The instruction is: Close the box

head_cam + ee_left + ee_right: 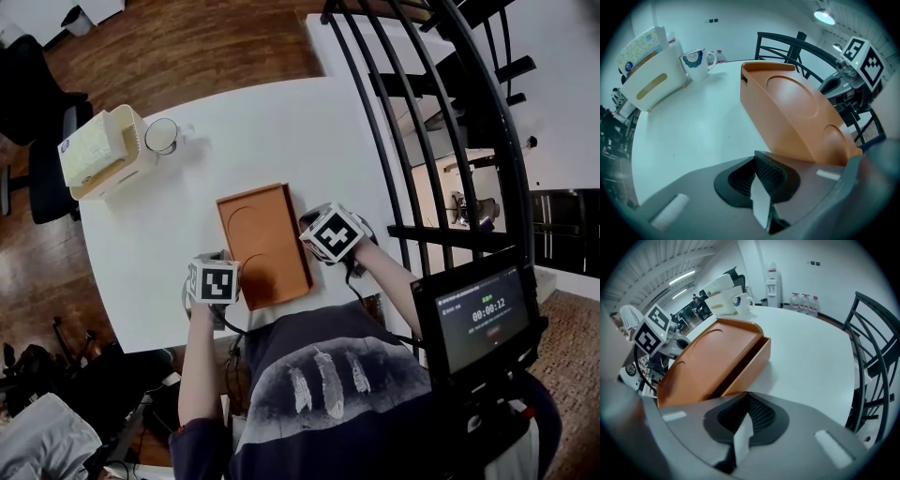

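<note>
An orange box (262, 244) with two round hollows in its lid lies flat on the white table (187, 202). In the right gripper view a dark slit shows between the lid and base of the box (712, 362) along its long side. My left gripper (217, 281) stands at the box's near left corner, pointing steeply down, its jaws (761, 187) shut on nothing. My right gripper (330, 234) stands against the box's right edge, its jaws (743, 427) shut and empty too. The box (797, 108) fills the left gripper view's right half.
A white holder with papers (103, 150) and a white mug (161, 136) stand at the table's far left. A black chair frame (422, 141) rises close on the right. The table's near edge runs just behind both grippers. A small screen (483, 314) sits near right.
</note>
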Tool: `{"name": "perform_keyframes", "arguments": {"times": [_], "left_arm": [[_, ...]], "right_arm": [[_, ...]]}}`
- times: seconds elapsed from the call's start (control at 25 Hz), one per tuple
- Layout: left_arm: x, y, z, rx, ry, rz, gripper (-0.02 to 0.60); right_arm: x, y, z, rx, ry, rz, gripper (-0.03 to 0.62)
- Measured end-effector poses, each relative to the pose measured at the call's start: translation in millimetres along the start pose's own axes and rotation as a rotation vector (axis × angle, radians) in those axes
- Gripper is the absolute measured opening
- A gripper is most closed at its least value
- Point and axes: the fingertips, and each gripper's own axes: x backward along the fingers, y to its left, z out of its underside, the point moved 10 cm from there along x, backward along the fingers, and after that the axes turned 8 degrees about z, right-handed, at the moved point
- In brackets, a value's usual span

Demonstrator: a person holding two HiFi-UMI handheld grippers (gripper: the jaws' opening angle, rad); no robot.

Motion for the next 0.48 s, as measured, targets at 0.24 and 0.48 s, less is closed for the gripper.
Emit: {"name": "perform_keyframes", "arguments": {"times": [0.24, 0.48], "left_arm": [[0.6, -0.3, -0.9, 0.003, -0.006, 0.005, 0.015], [1.8, -2.1, -1.2, 0.001, -0.006, 0.007, 0.015]], "right_arm": [[-0.7, 2.8, -2.4, 0.009, 0.0, -0.001, 0.005], [0.6, 6.2, -6.0, 0.028, -0.006, -0.014, 0.005]]}}
